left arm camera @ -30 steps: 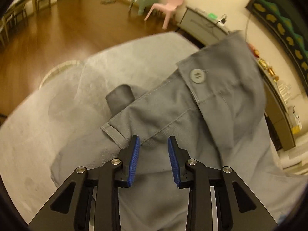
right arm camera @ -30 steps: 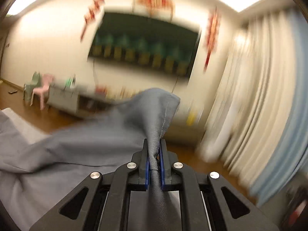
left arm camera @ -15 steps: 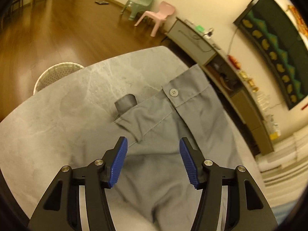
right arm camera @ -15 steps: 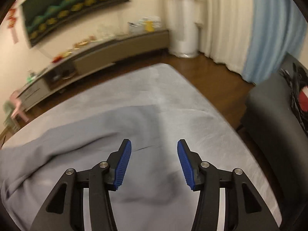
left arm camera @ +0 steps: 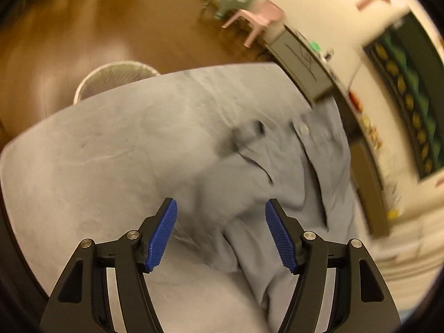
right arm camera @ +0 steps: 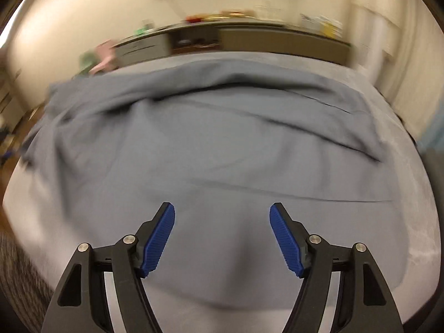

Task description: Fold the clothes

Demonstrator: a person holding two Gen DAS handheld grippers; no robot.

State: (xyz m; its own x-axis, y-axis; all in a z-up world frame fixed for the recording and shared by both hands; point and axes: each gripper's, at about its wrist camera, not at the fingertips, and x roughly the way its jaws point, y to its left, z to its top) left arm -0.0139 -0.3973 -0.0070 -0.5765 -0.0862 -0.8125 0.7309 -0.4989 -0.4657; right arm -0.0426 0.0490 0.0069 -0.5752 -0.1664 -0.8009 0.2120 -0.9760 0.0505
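A grey pair of trousers (left arm camera: 266, 183) lies crumpled on the pale grey table (left arm camera: 116, 144), its buttoned waistband (left arm camera: 304, 129) toward the far right. My left gripper (left arm camera: 220, 236) hovers above the garment's near edge, open, nothing between its blue pads. In the right wrist view the same grey trousers (right arm camera: 222, 144) spread wide across the table (right arm camera: 416, 222) with long creases. My right gripper (right arm camera: 222, 238) is open above the cloth, holding nothing. Both views are blurred by motion.
A white mesh basket (left arm camera: 111, 79) stands on the wooden floor beyond the table's far left edge. Pink and green small chairs (left arm camera: 249, 14) and a low cabinet (left arm camera: 302, 58) line the wall. A long sideboard (right arm camera: 249, 41) runs behind the table.
The right gripper let go of the raised cloth and opened; the trousers dropped flat on the table. The left gripper opened wider and pulled back from the waistband.
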